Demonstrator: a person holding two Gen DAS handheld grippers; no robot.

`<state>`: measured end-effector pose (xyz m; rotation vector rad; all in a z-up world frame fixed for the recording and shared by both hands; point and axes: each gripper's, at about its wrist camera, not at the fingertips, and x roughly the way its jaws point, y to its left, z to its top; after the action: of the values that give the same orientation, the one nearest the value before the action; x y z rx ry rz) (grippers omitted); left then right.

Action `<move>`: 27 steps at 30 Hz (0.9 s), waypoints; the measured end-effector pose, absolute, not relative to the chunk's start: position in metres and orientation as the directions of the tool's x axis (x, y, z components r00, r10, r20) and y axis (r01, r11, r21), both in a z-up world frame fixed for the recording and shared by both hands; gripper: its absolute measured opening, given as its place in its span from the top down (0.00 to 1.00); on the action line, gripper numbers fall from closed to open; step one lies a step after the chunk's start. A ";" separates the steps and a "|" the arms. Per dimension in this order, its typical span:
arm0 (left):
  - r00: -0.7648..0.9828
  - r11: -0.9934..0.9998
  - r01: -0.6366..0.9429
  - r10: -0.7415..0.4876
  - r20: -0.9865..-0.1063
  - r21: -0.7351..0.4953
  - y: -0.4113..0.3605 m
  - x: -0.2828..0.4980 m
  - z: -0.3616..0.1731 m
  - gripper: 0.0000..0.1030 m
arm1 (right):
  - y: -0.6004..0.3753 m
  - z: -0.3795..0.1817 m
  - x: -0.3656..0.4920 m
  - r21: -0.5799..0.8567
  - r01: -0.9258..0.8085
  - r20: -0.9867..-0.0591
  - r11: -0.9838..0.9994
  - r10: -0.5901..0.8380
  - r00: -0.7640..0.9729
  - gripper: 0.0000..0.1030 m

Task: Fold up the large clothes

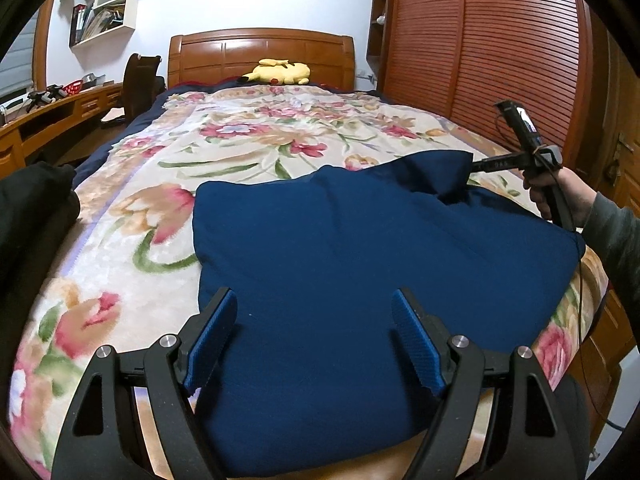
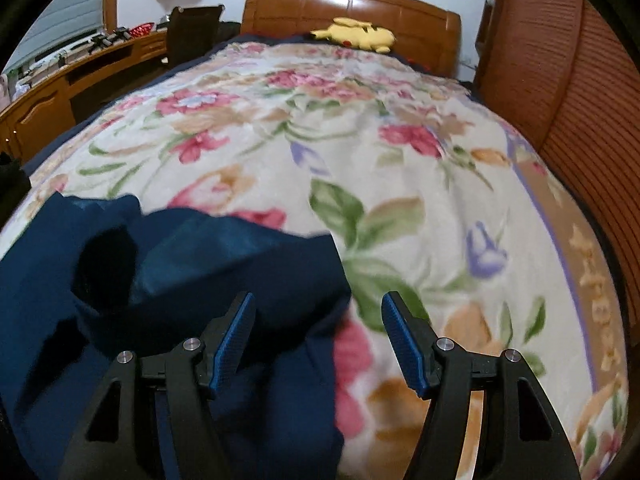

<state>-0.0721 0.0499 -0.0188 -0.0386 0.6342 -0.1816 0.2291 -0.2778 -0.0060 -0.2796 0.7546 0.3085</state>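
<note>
Both tongs are wide and empty: left gripper hangs over the near edge of the navy garment on the floral blanket, probably lining up the next fold, while the right gripper sits at its right edge.

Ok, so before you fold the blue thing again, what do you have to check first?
1. Left hand-held gripper open and holding nothing: ok.
2. Right hand-held gripper open and holding nothing: ok, its blue pads stand apart above the cloth's edge.
3. Blue garment lying flat on the floral blanket: not ok, its far right corner is bunched up.
4. Room on the blanket beyond the garment: ok.
5. Yellow plush toy out of the way: ok, it sits by the headboard.
6. Layers underneath lying smooth: cannot tell.
</note>
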 end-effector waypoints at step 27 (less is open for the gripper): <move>0.788 0.980 0.179 -0.196 -0.583 -0.087 0.031 -0.087 -0.013 0.22 | -0.359 0.014 0.234 -0.199 -0.190 -0.721 0.961 -0.013 0.692 0.84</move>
<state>-0.0872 0.0308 -0.0129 -0.0274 0.6314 -0.2022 0.2344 -0.3590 0.0142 -0.2683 0.8024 0.1003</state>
